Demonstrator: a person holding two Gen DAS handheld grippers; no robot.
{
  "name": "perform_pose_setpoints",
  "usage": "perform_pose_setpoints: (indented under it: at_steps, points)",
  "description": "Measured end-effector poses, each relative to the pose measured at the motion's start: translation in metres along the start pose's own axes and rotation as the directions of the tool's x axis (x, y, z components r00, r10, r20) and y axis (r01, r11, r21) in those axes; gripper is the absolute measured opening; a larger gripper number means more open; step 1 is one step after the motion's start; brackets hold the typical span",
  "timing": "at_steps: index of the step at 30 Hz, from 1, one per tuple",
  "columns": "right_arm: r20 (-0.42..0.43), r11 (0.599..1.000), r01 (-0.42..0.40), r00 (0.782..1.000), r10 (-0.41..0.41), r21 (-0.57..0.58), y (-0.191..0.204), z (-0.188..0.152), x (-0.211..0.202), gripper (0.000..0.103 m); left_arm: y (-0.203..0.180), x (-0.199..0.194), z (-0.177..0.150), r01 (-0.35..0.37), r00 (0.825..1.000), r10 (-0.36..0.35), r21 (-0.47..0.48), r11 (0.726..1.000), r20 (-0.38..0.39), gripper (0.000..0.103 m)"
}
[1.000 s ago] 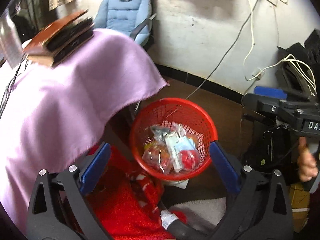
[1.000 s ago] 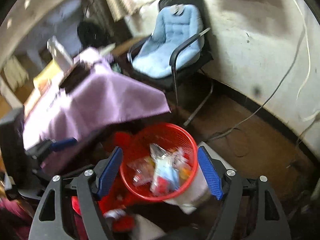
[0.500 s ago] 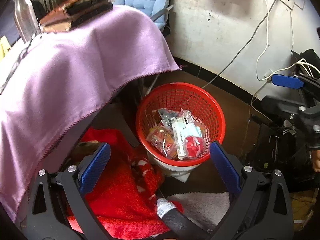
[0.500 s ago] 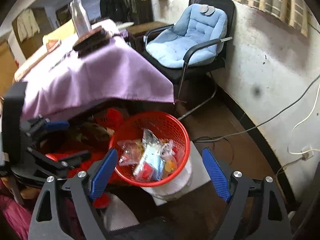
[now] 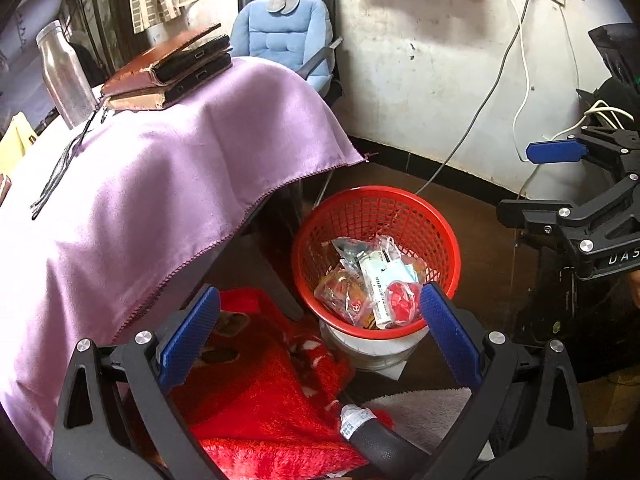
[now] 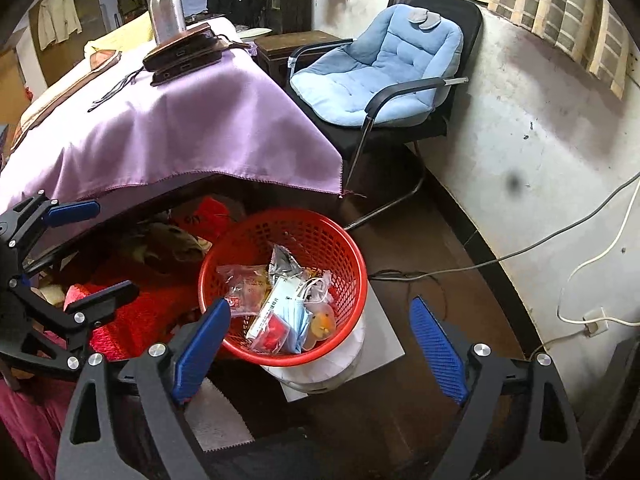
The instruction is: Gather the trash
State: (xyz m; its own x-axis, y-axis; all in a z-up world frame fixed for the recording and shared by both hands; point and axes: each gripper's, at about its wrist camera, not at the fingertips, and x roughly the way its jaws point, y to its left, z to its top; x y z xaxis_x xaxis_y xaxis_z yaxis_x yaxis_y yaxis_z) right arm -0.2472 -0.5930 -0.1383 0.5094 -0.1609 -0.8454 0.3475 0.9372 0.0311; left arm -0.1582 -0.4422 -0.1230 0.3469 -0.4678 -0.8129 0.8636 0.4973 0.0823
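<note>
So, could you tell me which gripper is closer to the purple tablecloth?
Left. The left gripper hangs open right beside the purple tablecloth; the right gripper is open farther out, over the red basket.

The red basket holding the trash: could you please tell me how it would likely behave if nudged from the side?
The red basket sits atop a narrower white tub, so it would probably tip or slide off. Its thin mesh wall looks light and flexible. The wrappers inside add little weight.
</note>
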Motion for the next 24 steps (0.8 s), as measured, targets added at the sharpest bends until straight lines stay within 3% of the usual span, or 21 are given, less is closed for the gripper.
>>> perform_pose_setpoints:
  at_steps: [24]
  points:
    - [-0.024,1.000,0.009,1.000,-0.009,-0.024,0.0047,-0.0002,0.0057,0.089,0.0002,0.0066,-0.0021,0.011,1.000,-0.011,-0.003,1.000,-0.016,0.096]
